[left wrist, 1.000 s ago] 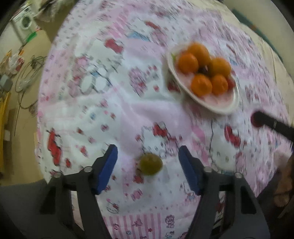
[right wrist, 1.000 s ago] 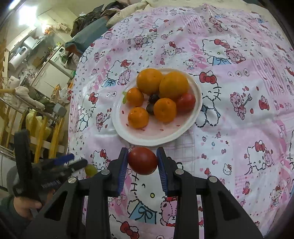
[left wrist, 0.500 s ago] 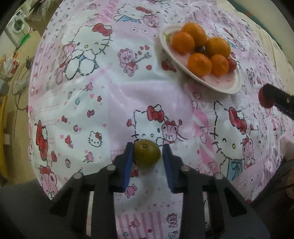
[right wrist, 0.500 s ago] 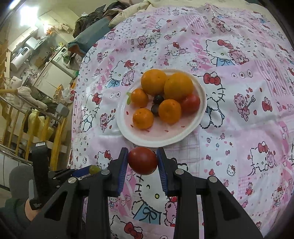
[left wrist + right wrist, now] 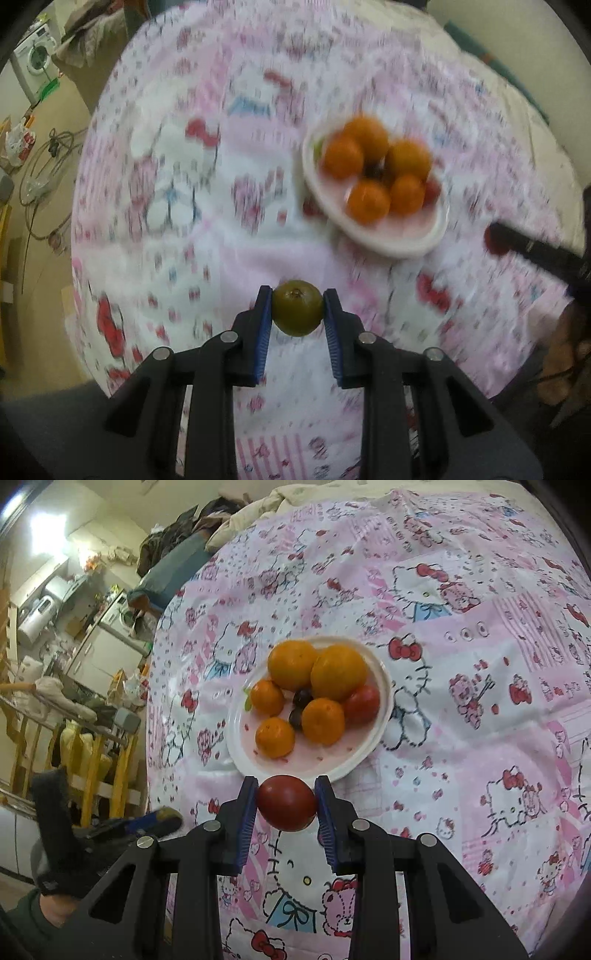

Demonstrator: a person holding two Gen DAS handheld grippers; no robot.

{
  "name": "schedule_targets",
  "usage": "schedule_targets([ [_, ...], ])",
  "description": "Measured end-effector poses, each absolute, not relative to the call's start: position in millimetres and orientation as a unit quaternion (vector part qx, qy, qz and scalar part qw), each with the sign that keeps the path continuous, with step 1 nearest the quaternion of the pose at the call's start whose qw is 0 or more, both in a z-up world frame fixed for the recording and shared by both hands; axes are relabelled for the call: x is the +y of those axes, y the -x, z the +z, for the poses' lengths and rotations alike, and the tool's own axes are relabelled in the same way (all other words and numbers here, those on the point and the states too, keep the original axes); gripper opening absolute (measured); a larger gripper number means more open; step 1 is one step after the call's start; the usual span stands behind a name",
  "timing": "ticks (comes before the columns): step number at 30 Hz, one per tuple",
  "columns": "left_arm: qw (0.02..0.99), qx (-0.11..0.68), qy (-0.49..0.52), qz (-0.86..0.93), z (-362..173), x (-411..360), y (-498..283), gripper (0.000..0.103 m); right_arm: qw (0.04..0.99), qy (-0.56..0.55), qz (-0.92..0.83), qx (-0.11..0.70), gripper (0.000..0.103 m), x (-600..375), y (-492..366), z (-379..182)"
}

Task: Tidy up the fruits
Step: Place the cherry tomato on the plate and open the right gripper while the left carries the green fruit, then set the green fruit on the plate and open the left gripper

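My left gripper (image 5: 297, 308) is shut on a small olive-green fruit (image 5: 296, 312) and holds it above the pink patterned tablecloth (image 5: 221, 229). My right gripper (image 5: 286, 801) is shut on a red tomato (image 5: 286, 802), just in front of the near rim of a white plate (image 5: 362, 755). The plate also shows in the left wrist view (image 5: 402, 245), ahead and to the right. It holds several oranges (image 5: 338, 672), a red tomato (image 5: 362, 703) and two small dark fruits (image 5: 302, 698). The left gripper also shows in the right wrist view (image 5: 155, 821), at the left.
The tablecloth (image 5: 461, 738) covers a round table. Its left edge drops to a floor with cables (image 5: 40, 173) and a washing machine (image 5: 35, 61). A yellow wooden rack (image 5: 92, 760) and kitchen clutter stand beyond the table's left side.
My left gripper closed on the green fruit and has lifted it off the cloth, swinging toward the plate; the view is blurred. My right gripper holds the tomato nearly still.
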State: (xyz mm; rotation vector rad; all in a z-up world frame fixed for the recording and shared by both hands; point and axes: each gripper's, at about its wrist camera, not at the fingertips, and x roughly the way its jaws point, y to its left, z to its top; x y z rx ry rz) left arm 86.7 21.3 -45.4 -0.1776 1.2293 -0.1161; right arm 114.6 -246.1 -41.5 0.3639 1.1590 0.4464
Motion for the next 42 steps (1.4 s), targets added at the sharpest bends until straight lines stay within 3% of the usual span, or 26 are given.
schedule_targets([
  [5,0.819,0.565,0.079,-0.066,-34.9,9.3,-122.7,0.024,0.798,-0.181,0.199,0.539,0.033,-258.0,-133.8,-40.5],
  [11,0.807,0.581,0.073,-0.080,-58.2,-20.2,-153.8,0.024,0.759,-0.239,0.202,0.572,0.033,-265.6,-161.4,-73.9],
  [30,0.772,0.620,0.053,-0.129,-101.0,-87.9,-166.1,0.024,0.729,-0.274,0.182,0.600,0.037,-270.5,-181.2,-111.4],
  [31,0.773,0.620,0.049,-0.128,-102.2,-90.7,-167.0,0.024,0.731,-0.278,0.183,0.596,0.039,-272.5,-181.2,-109.5],
  [34,0.773,0.621,0.040,-0.125,-104.2,-95.7,-168.8,0.024,0.743,-0.286,0.174,0.580,0.064,-281.5,-180.3,-100.6],
  [42,0.781,0.614,0.007,-0.115,-105.0,-107.5,-169.9,0.024,0.765,-0.310,0.153,0.543,0.069,-312.5,-173.7,-78.7],
])
